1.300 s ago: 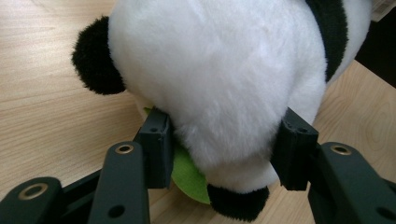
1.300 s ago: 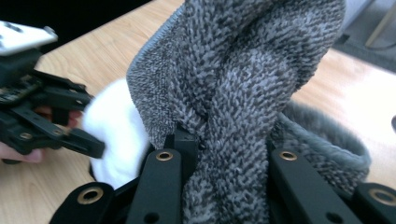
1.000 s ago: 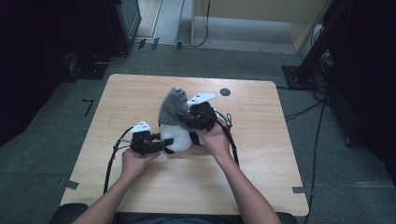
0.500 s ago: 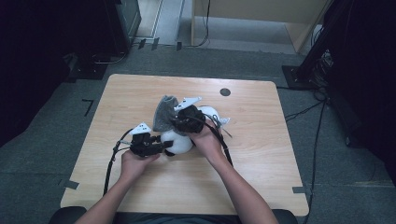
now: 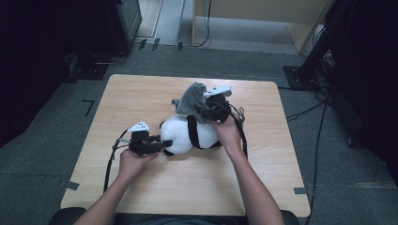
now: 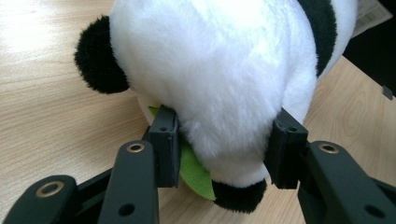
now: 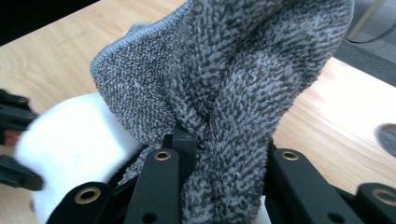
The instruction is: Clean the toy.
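**Panda held steady, cloth at its head**

On the wooden table (image 5: 141, 197), near its middle, a plush panda (image 5: 187, 133) lies on its side, rump toward the person's left. The left gripper (image 5: 157, 144) is clamped on the toy's rear end: in the left gripper view both black pads sink into the white fur (image 6: 224, 93), with a green felt leaf (image 6: 194, 170) and a black paw (image 6: 238, 196) peeking out below. That grip pins the toy to the tabletop.

The right gripper (image 5: 206, 110) has its jaws closed on a bunched grey terry cloth (image 5: 190, 101). In the right gripper view the cloth (image 7: 243, 93) bulges up between the jaws, and the panda's white fur (image 7: 70, 126) sits just behind and below it.

Judged from this, the work is a wiping of the toy with the cloth, and it looks to be mid-course: toy secured, cloth in hand and brought to the panda. From above, the cloth stands at the head end, touching or just over the fur; which of the two cannot be told. How much fur has been wiped cannot be read either. The flank and the rump appear left to do.
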Motion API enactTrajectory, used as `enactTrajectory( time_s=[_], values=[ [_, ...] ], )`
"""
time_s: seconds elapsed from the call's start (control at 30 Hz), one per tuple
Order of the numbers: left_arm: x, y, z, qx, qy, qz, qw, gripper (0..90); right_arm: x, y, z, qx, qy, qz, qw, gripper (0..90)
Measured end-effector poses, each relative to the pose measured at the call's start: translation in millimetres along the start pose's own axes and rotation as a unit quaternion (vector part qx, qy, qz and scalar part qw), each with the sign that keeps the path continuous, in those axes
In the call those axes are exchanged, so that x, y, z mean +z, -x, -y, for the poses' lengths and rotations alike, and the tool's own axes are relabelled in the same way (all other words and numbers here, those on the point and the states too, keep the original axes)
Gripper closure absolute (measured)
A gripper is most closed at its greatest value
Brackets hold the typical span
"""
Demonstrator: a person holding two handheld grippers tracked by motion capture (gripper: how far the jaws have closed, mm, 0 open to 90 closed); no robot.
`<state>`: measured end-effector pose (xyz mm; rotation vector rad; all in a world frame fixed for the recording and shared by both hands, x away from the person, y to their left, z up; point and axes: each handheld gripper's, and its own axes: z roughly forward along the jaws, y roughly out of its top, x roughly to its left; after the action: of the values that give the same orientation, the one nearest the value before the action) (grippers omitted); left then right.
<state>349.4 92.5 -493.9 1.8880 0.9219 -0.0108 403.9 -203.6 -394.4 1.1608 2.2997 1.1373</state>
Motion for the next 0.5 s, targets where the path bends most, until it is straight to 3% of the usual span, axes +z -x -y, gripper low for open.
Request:
enactTrajectory(
  time_s=[0.2, 0.5],
  values=[
    [-0.1, -1.1, -2.7, -0.002, -0.003, 0.005, 1.0000, 54.7, -4.0, 27.5, 11.2, 0.050, 0.012, -0.008, 0.9986, 73.2],
    [-1.6, -4.6, -2.7, 0.001, -0.007, 0.008, 0.9999, 54.7, -13.9, 49.4, 19.3, 0.074, 0.013, 0.020, 0.9969, 74.2]
  ],
)
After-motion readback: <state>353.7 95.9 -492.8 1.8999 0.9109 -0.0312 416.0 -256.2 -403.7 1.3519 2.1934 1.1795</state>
